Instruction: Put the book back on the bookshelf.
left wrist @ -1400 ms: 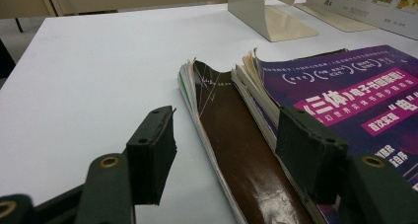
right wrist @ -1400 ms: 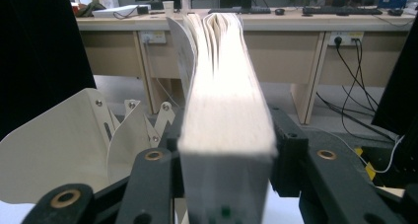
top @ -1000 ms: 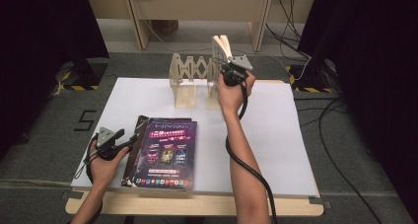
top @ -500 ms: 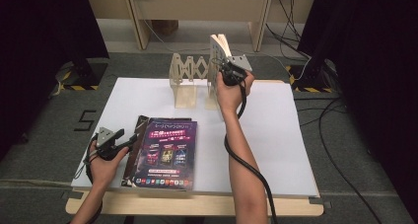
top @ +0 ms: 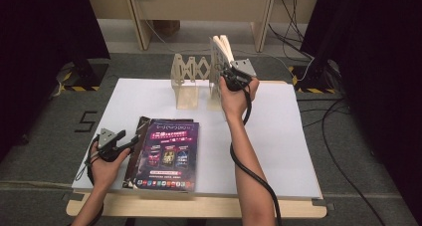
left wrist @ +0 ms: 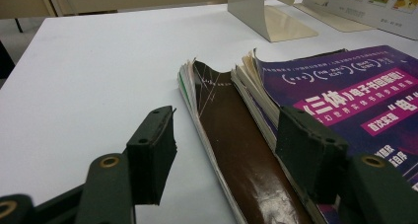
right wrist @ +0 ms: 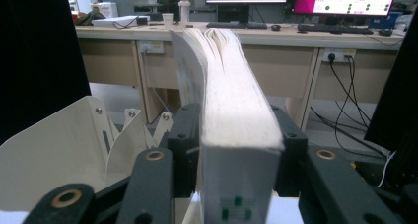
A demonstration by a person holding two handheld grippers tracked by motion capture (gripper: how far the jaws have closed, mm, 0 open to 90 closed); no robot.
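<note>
A thick pale book (top: 220, 49) stands upright at the right end of the cream accordion book stand (top: 186, 81), its pages fanned at the top. My right gripper (top: 227, 75) is around its lower part. In the right gripper view the book (right wrist: 231, 86) fills the gap between the jaws of the gripper (right wrist: 236, 145). The jaws have just been opening and the pads lie beside the covers. My left gripper (top: 125, 145) rests open at the left edge of the purple magazine (top: 169, 154). Its jaws (left wrist: 226, 155) straddle the stack's brown-covered edge (left wrist: 231, 130).
The white table (top: 283, 136) has bare room on the right and at the back left. The stand's curved plate (right wrist: 59, 145) is just left of the book. Desks, cables and dark curtains lie beyond the table.
The right hand and the book have edged slightly left against the stand. The left hand and the magazines look the same.
</note>
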